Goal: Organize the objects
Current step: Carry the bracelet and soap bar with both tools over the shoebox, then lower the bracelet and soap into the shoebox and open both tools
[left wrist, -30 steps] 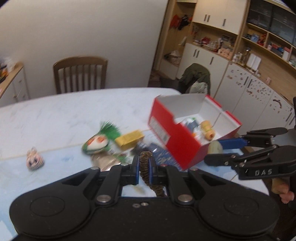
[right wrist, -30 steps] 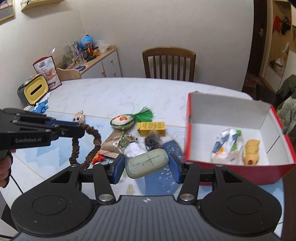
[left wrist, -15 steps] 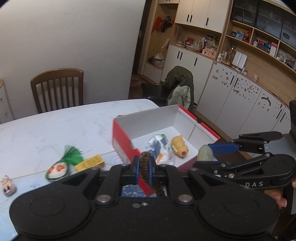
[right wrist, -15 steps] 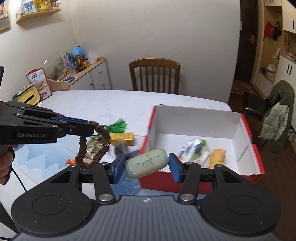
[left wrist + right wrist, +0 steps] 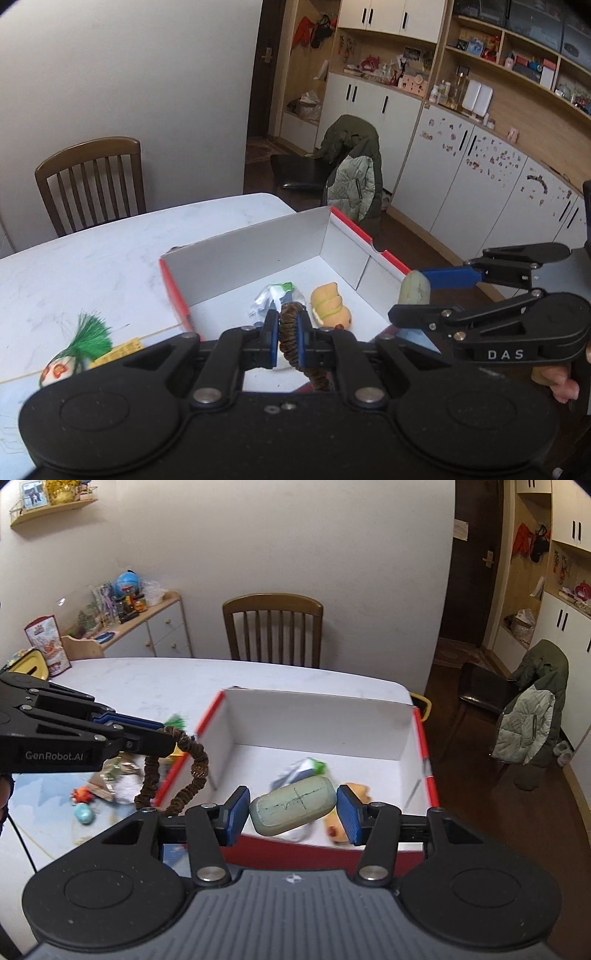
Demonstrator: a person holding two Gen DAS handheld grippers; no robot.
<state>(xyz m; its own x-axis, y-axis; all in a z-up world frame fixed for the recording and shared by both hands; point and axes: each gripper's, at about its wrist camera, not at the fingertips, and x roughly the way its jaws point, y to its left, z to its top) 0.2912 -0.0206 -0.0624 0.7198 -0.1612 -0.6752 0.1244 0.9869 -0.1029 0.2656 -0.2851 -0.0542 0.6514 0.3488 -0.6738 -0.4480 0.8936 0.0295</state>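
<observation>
A red box with white inside walls (image 5: 258,240) (image 5: 317,723) stands on the white table and holds a foil packet (image 5: 275,299) and a yellow plush toy (image 5: 328,310). My left gripper (image 5: 289,339) is shut on a brown braided loop (image 5: 290,332) above the box's near left part. In the right wrist view that loop (image 5: 195,771) dangles from the left gripper (image 5: 162,738) over the box's left wall. My right gripper (image 5: 293,814) is shut on a pale green oval bar (image 5: 293,805), held in the air over the box's near wall. The bar (image 5: 413,291) also shows beside the box's right side.
Left of the box lie a green-tasselled toy (image 5: 81,343), a yellow block (image 5: 118,350), an orange trinket (image 5: 79,794) and a turquoise piece (image 5: 84,815). A wooden chair (image 5: 273,631) stands behind the table. A jacket-draped chair (image 5: 354,173) and cabinets are to the right.
Both grippers have moved right, from above the loose items to over the red box, each still gripping its object. The box now fills the middle of both views.
</observation>
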